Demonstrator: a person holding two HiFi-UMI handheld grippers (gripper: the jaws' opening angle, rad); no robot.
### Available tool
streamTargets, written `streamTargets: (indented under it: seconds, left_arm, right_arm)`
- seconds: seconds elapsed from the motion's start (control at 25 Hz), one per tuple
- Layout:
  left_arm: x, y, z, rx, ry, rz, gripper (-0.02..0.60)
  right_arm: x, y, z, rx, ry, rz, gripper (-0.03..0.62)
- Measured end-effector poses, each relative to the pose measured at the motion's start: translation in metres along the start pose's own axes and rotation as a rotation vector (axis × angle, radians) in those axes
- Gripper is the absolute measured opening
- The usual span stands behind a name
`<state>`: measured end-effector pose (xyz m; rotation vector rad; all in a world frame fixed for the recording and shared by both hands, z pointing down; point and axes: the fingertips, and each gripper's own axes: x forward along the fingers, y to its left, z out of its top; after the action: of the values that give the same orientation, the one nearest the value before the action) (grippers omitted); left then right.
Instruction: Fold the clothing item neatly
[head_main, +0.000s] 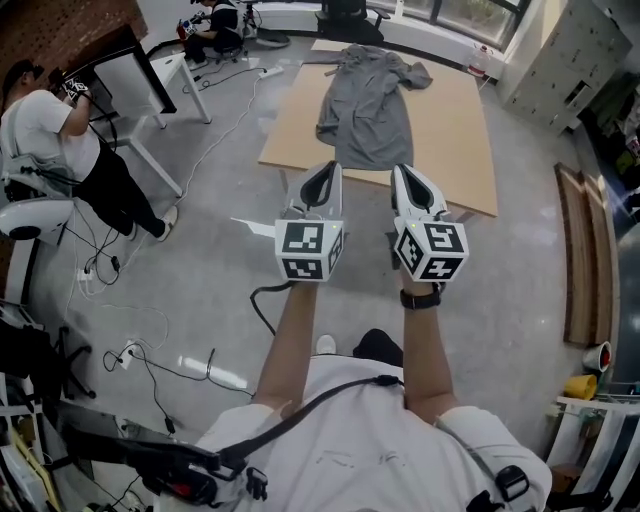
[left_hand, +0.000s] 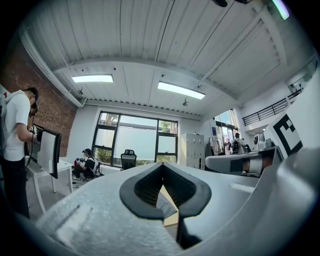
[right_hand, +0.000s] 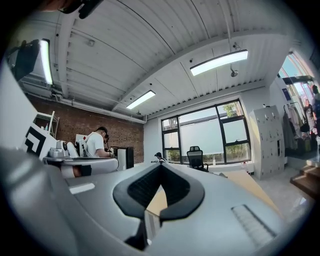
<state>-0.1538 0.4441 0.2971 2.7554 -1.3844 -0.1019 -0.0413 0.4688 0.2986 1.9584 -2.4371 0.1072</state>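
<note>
Plainly visible only in the head view: the grey garment (head_main: 365, 105), spread lengthwise on a brown board (head_main: 460, 140) on the floor (head_main: 520, 300). Far end bunched and rumpled, sleeves hard to sort out there. From both gripper views, just a small wedge of board seen through the opening behind the jaws, too little to pick out any cloth.

Left gripper (head_main: 322, 178) and right gripper (head_main: 408, 178) held out side by side and level. In the head view, tips lining up with the garment's near hem, with no contact in any view. Jaws of the left pressed together at the tips, pinching nothing. Jaws of the right likewise closed tip to tip on nothing.

Only from the head view: forearms, a dark wristband (head_main: 420, 297), and cables (head_main: 150, 360) trailing over the floor.

Only from the gripper views: ceiling lights (left_hand: 181, 90), tall windows (right_hand: 207, 135) and grey lockers (left_hand: 192, 150).

Person at a white table (head_main: 50, 130) cut off by the left edge of the head view. Another person (right_hand: 96, 142) partly hidden behind the neighbouring gripper in the right gripper view.
</note>
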Motion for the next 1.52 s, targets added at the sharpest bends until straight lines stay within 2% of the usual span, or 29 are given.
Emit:
streamTargets:
  seconds: [0.24, 0.4, 0.6, 0.88, 1.2, 1.4, 1.52]
  left_arm:
    - [0.025, 0.006, -0.023, -0.035, 0.032, -0.014, 0.005]
    - [0.053, 0.025, -0.029, -0.016, 0.042, 0.014, 0.004]
    - [0.100, 0.046, -0.015, 0.022, 0.036, 0.038, 0.003]
    - [0.175, 0.062, 0.009, 0.061, 0.010, 0.046, 0.004]
    - [0.248, 0.048, -0.002, 0.087, 0.039, -0.010, 0.005]
    - [0.275, 0.072, -0.013, 0.057, 0.066, 0.048, 0.005]
    - [0.291, 0.073, -0.022, 0.058, 0.079, 0.054, 0.005]
  right_arm:
    - [0.025, -0.007, -0.021, 0.009, 0.047, 0.012, 0.005]
    - [0.062, -0.007, -0.028, 0.020, 0.047, 0.065, 0.005]
    - [0.113, -0.021, -0.016, 0.028, 0.027, 0.123, 0.005]
    - [0.172, -0.072, 0.017, 0.040, -0.042, 0.129, 0.005]
    - [0.207, -0.160, 0.017, 0.089, -0.039, 0.052, 0.005]
    - [0.225, -0.186, 0.009, 0.081, -0.009, 0.065, 0.005]
    - [0.239, -0.193, 0.000, 0.074, 0.011, 0.088, 0.005]
